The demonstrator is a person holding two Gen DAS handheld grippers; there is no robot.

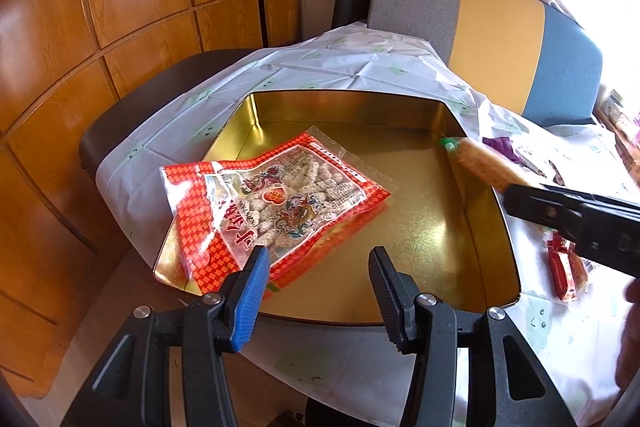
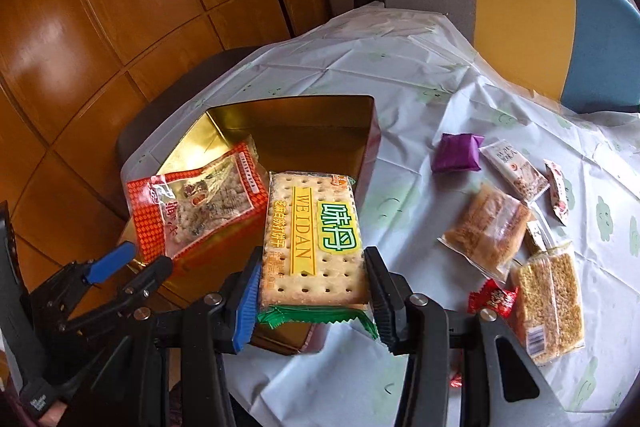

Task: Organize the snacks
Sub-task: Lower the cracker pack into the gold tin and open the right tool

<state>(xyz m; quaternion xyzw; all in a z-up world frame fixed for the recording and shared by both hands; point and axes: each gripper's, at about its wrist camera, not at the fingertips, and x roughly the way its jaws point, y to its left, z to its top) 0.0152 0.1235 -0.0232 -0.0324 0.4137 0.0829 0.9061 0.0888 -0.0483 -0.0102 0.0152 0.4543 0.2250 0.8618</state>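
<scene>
A gold tin box [image 1: 424, 227] sits on the table; it also shows in the right wrist view [image 2: 296, 131]. A red bag of puffed snacks [image 1: 276, 199] lies over the tin's left side, also in the right wrist view [image 2: 200, 203]. My left gripper [image 1: 318, 269] is open and empty just in front of the bag, and shows at the lower left of the right wrist view [image 2: 138, 259]. My right gripper [image 2: 312, 267] is shut on a WEIDAN cracker pack [image 2: 314, 239], held above the tin's right edge. The pack [image 1: 490, 167] and the gripper show in the left wrist view.
On the white cloth [image 2: 420, 87] right of the tin lie loose snacks: a purple packet [image 2: 458, 153], a white sachet [image 2: 514, 169], two crispy cakes [image 2: 490, 227], a red candy [image 2: 494, 301]. A multicoloured chair [image 1: 500, 43] stands behind the table, wooden cabinets on the left.
</scene>
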